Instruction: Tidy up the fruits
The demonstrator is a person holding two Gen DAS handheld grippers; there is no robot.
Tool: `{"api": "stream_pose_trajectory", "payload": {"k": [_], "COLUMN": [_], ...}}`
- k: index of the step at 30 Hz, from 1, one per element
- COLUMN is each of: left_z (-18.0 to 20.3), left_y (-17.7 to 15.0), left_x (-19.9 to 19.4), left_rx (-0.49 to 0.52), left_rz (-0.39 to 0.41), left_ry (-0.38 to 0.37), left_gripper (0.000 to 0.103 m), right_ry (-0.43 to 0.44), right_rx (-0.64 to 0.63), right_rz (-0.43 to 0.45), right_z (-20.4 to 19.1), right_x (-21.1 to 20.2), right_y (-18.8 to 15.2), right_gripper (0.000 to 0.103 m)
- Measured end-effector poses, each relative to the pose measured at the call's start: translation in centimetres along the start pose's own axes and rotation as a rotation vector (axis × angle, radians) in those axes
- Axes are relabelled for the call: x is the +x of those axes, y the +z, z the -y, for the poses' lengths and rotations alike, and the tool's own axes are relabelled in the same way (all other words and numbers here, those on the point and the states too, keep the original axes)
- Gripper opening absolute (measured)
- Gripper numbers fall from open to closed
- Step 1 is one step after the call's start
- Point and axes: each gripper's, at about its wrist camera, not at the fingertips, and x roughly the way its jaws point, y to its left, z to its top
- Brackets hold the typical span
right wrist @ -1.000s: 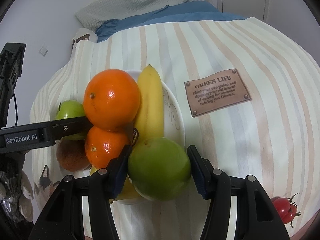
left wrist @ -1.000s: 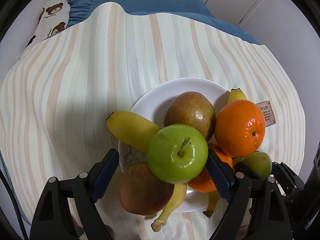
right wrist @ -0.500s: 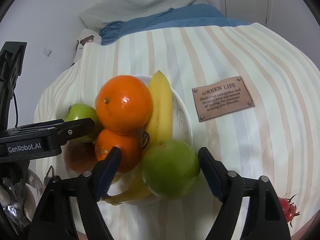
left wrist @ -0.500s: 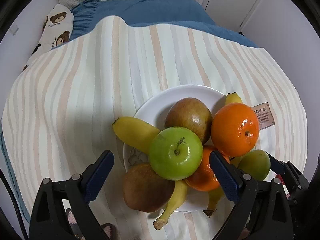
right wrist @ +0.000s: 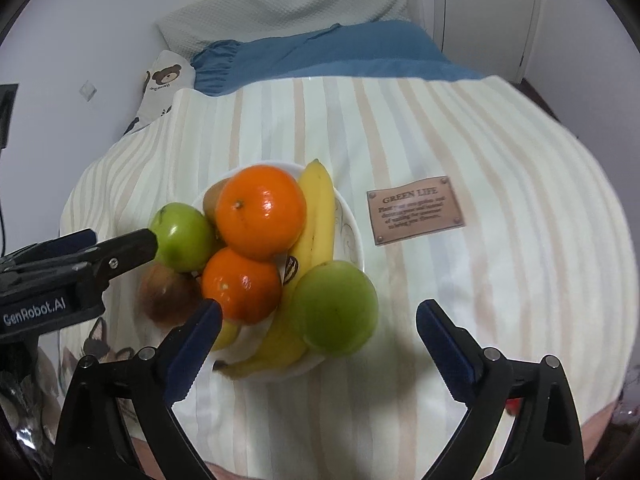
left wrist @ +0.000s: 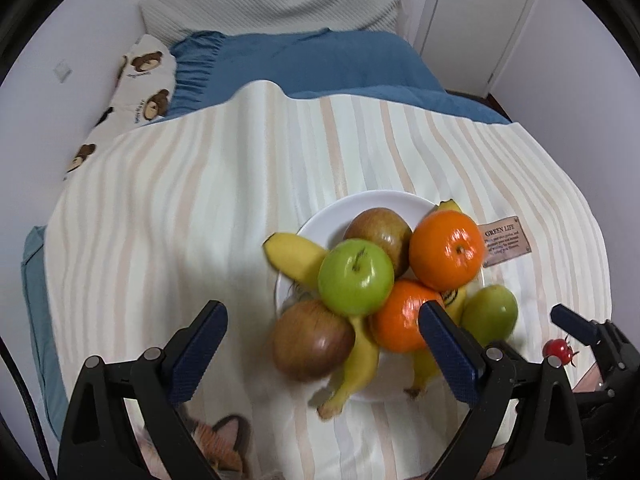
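Observation:
A white plate (left wrist: 372, 204) on the striped cloth holds a pile of fruit. A bright green apple (left wrist: 355, 278) tops the pile, beside two oranges (left wrist: 446, 250), two brownish apples (left wrist: 312, 340) and bananas (left wrist: 294, 254). My left gripper (left wrist: 320, 316) hovers open above the pile, its pads well clear of the green apple. A duller green fruit (right wrist: 336, 308) rests on the plate's near right edge against a banana (right wrist: 316, 208). My right gripper (right wrist: 320, 308) is above it with jaws still opening, and neither pad touches the fruit.
A leather "GREEN LIFE" patch (right wrist: 416, 210) is sewn on the cloth right of the plate. A cherry tomato (left wrist: 558, 350) lies near the right gripper's finger. Behind the cloth are a blue blanket (left wrist: 320, 64), a bear-print pillow (left wrist: 148, 76) and a white pillow.
Both grippers spread their jaws and lifted back from the plate. The green apple stayed on top of the pile, and the duller green fruit stayed at the plate's edge.

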Motion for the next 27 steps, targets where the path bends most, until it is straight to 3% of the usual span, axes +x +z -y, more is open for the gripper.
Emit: {"api": "stream_pose_trajectory", "payload": {"k": [13, 27], "left_z": [0.7, 1.7], "left_y": [-6.5, -10.0], "left_x": [-8.9, -19.3], "left_rx": [-0.044, -0.065], "left_rz": [0.080, 0.184], "left_ry": [0.048, 0.054], "left_gripper": [0.098, 0.098], "right_ry": [-0.027, 0.014], "right_rx": [-0.055, -0.089], "right_rz": [0.104, 0.199], "right_z": [-1.3, -1.6], "right_x": [-10.3, -21.3], "right_y": [-3.8, -7.3], "right_gripper": [0.100, 0.100]}}
